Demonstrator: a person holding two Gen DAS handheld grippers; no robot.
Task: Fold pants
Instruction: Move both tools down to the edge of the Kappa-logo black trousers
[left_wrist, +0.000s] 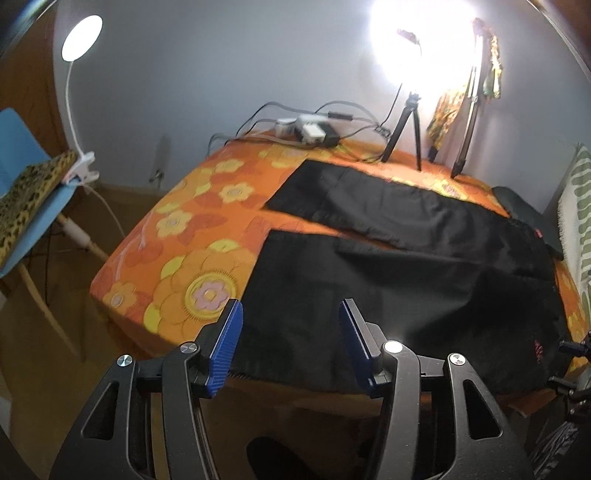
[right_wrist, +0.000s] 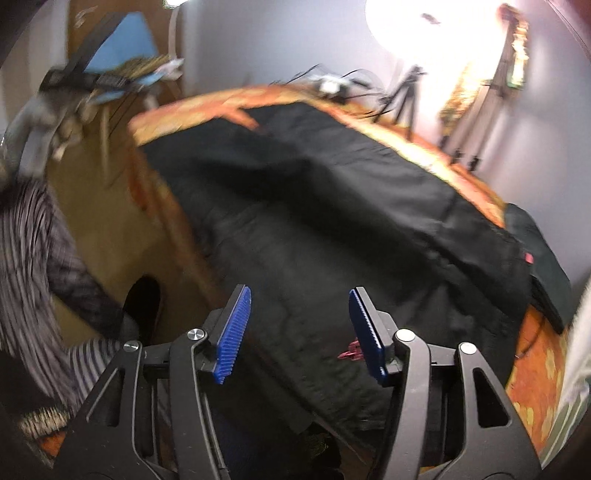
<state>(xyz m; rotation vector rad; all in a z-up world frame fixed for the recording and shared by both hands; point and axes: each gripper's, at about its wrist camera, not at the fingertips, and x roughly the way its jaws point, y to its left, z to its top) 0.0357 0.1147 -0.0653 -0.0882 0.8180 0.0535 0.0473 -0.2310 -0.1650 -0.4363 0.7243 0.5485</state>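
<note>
Black pants (left_wrist: 406, 266) lie spread flat on a table with an orange flowered cloth (left_wrist: 177, 236), legs reaching to the left and the waist at the right. My left gripper (left_wrist: 290, 325) is open and empty, above the near leg's hem end at the table's front edge. In the right wrist view the pants (right_wrist: 332, 206) fill the middle, blurred. My right gripper (right_wrist: 299, 314) is open and empty, above the waist part near a small red logo (right_wrist: 349, 352).
Chargers and cables (left_wrist: 310, 129), two tripods (left_wrist: 406, 125) and a bright lamp stand along the table's back edge. A dark folded item (left_wrist: 524, 210) lies at the right end. A blue chair (left_wrist: 26, 192) with a clip lamp stands left.
</note>
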